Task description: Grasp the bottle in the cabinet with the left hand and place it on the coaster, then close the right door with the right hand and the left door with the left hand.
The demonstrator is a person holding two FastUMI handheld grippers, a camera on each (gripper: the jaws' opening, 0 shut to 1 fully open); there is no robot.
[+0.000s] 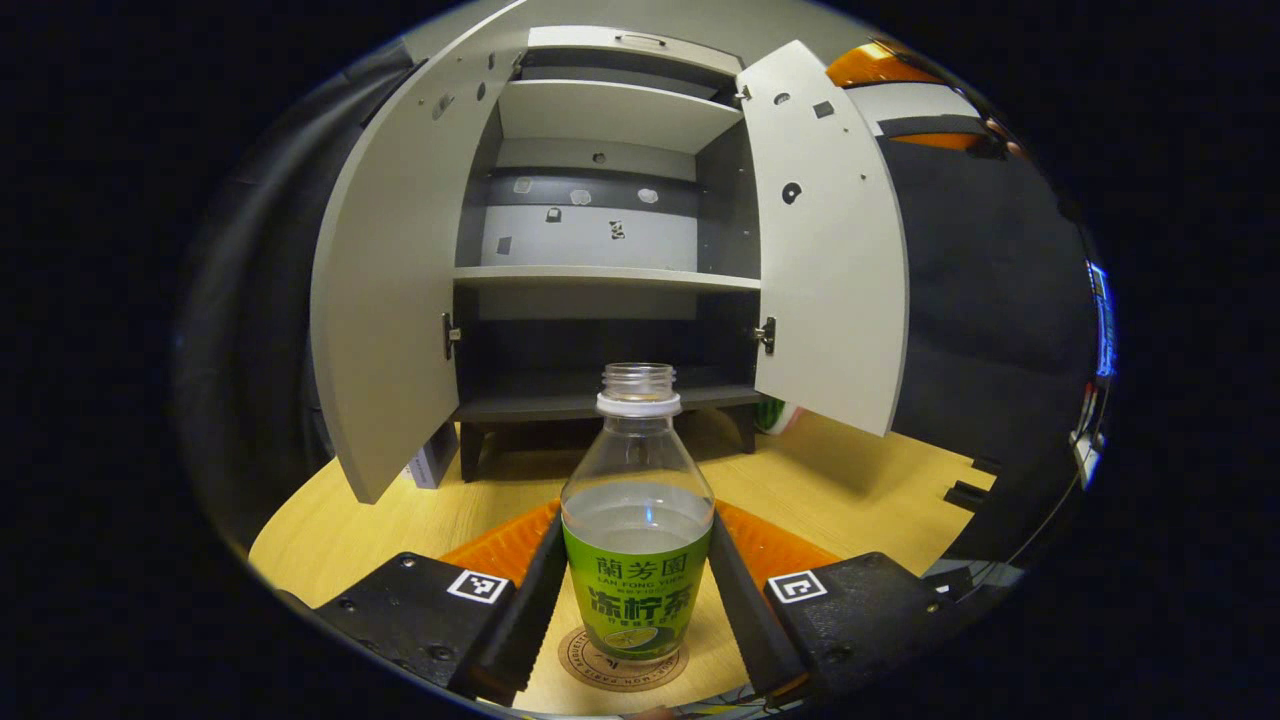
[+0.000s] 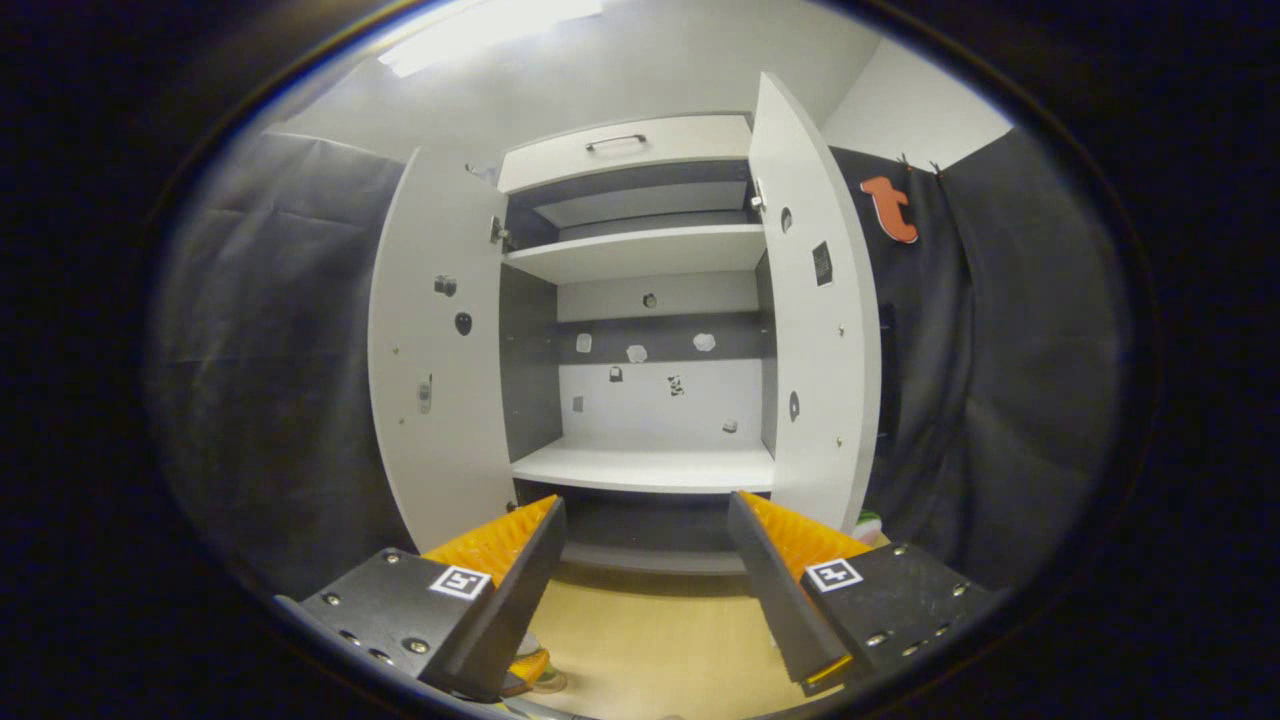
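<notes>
In the left gripper view the left gripper (image 1: 637,590) has its fingers against both sides of the uncapped bottle (image 1: 637,530), which stands on the coaster (image 1: 620,665) at 6 o'clock on the bench (image 1: 860,480). Behind, at 12 o'clock, the cabinet (image 1: 610,270) has both doors open. In the right gripper view the right gripper (image 2: 645,590) is wide and holds nothing, facing the shelves between the left door (image 2: 435,350) and the right door (image 2: 815,320).
</notes>
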